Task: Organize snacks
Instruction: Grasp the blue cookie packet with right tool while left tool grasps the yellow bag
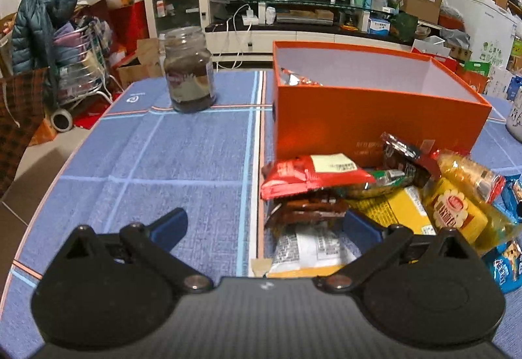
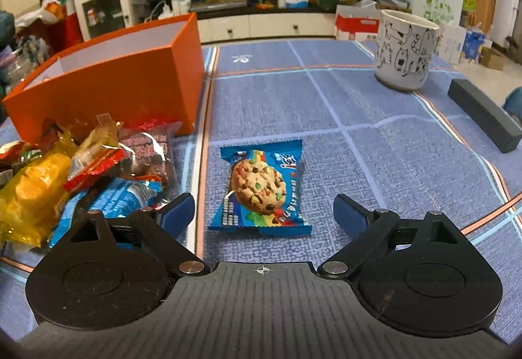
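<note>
An open orange box [image 1: 375,117] stands on the blue tablecloth, with a few wrapped snacks inside at its far left; it also shows in the right wrist view [image 2: 107,88]. A pile of snack packets lies in front of it: a red packet [image 1: 313,174], yellow packets [image 1: 456,212], a white packet [image 1: 310,248]. My left gripper [image 1: 266,225] is open and empty, just before the pile's left edge. My right gripper [image 2: 264,212] is open, its fingers on either side of a blue cookie packet [image 2: 259,189] lying flat on the cloth. The pile [image 2: 81,169] lies to its left.
A glass jar [image 1: 188,68] of dark contents stands at the table's far left. A white mug with cat drawings [image 2: 404,52] stands at the far right, with a dark grey bar [image 2: 483,114] near the right table edge. Furniture and clutter lie beyond the table.
</note>
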Demonstrator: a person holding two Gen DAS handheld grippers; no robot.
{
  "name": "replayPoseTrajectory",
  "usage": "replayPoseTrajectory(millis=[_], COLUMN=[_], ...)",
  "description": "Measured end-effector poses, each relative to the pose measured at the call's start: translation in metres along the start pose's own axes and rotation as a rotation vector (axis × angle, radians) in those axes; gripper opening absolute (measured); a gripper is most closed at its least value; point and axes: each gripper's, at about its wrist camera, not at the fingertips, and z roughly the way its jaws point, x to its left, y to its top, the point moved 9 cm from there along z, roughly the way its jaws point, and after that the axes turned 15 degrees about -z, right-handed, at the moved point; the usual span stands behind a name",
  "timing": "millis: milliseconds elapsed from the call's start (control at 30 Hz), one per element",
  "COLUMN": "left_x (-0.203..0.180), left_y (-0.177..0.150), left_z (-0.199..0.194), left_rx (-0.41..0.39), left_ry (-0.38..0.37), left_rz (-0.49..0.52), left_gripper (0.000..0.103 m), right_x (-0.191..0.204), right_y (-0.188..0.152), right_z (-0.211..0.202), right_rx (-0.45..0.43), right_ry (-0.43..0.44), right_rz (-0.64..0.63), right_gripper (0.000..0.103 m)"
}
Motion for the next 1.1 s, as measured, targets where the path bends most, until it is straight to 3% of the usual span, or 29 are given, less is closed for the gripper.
replayPoseTrajectory(millis=[367,733,933,1100], left_x=[-0.023,-0.026,-0.025,-0.029], left_y=[0.002,0.001,0.008,-0.001], left_z=[0.007,0.025,0.003,-0.009], left_rx=[-0.05,-0.081,-0.048,-0.038], left_ry=[-0.079,-0.06,-0.114,-0.13], left_rz=[0.008,0.0,-0.047,-0.034], left_gripper=[0.101,0.101,0.101,0.101], right_x=[0.006,0.006,0.005,0.003], right_y=[-0.005,-0.004,0.016,0.013], right_z=[0.0,-0.006,-0.029,-0.024], right_rx=[0.006,-0.03,-0.14,-0.103], right_ry=[-0.016,-0.033,-0.055,-0.055], right_rz=[-0.007,-0.023,-0.032,-0.019], right_gripper=[0.086,0.086,0.09,0.091])
